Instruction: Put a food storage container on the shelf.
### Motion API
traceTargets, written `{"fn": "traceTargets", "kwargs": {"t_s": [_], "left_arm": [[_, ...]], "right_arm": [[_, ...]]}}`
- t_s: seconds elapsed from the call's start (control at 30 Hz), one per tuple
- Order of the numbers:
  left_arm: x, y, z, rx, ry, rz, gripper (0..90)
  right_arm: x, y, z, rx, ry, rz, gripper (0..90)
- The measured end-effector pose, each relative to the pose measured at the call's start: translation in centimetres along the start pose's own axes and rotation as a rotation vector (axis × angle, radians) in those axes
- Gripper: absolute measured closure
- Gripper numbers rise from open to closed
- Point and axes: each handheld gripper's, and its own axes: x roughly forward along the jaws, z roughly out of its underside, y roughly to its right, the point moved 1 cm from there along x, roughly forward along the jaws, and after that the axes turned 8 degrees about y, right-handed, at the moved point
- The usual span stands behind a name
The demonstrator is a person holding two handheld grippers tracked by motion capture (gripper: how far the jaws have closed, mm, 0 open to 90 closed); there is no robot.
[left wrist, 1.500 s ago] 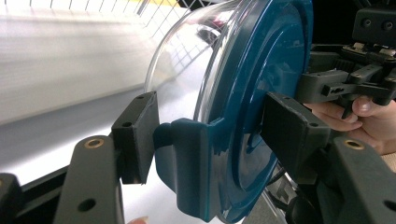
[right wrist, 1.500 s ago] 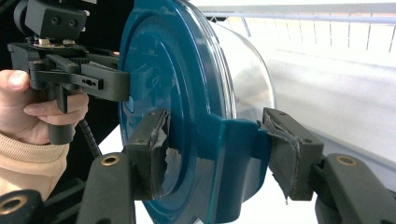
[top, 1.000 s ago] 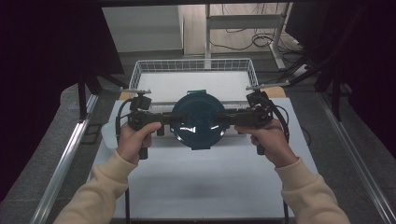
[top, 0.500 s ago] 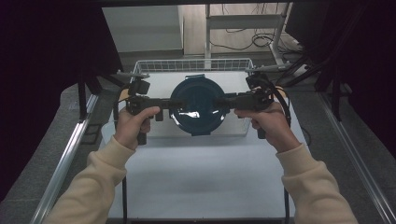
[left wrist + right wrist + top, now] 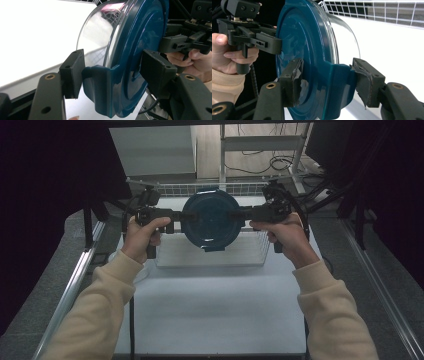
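Note:
A round clear container with a dark teal lid (image 5: 212, 220) hangs in the air between both grippers, above the wire basket (image 5: 210, 256). Its lid faces the high camera. My left gripper (image 5: 175, 223) grips its left edge and my right gripper (image 5: 245, 215) its right edge. In the left gripper view the left gripper (image 5: 115, 72) has one pad on the teal latch tab and the other on the lid face of the container (image 5: 140, 37). In the right gripper view the right gripper (image 5: 329, 81) clamps the opposite latch tab of the container (image 5: 304, 37) the same way.
The white wire basket stands at the far half of the white table (image 5: 210, 310), its back rim (image 5: 165, 187) by a grey cabinet. Metal rails run along both table sides. Cables trail from the grippers. Each gripper view also shows the other hand (image 5: 227, 57).
Both hands have lifted the container upward and farther from the person; it now hangs over the basket instead of just in front of it.

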Motion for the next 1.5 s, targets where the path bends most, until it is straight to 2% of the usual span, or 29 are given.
{"fn": "traceTargets", "kwargs": {"t_s": [0.2, 0.33, 0.57, 0.87, 1.1, 1.13, 1.33, 1.5], "left_arm": [[0.2, -0.8, -1.5, -0.012, 0.003, -0.002, 37.6], [0.7, -1.3, -2.3, -0.023, 0.007, -0.011, 38.2], [2.1, -3.1, -3.7, -0.06, -0.006, -0.014, 38.0], [3.1, -4.4, -5.2, -0.065, -0.011, -0.034, 37.7], [4.5, -6.4, -5.3, -0.117, -0.034, -0.044, 37.3], [4.6, -6.6, -5.3, -0.135, -0.028, -0.039, 37.6], [5.3, -7.3, -5.5, -0.176, -0.009, -0.043, 38.3], [6.1, -8.4, -5.5, -0.247, 0.004, -0.048, 38.3]], "right_arm": [[0.8, 0.7, -1.5, 0.002, 0.006, -0.004, 42.4], [1.5, 1.8, -2.2, 0.031, 0.0, -0.015, 42.4], [2.6, 3.6, -2.7, 0.064, 0.005, -0.007, 42.3], [3.9, 5.3, -3.4, 0.11, 0.002, -0.011, 42.3], [5.2, 7.1, -2.8, 0.17, -0.02, 0.002, 42.2], [5.4, 7.4, -2.7, 0.179, -0.02, 0.003, 42.0], [5.8, 8.2, -2.7, 0.238, -0.002, 0.006, 41.1], [6.4, 9.0, -2.6, 0.289, -0.012, 0.018, 38.2]]}}
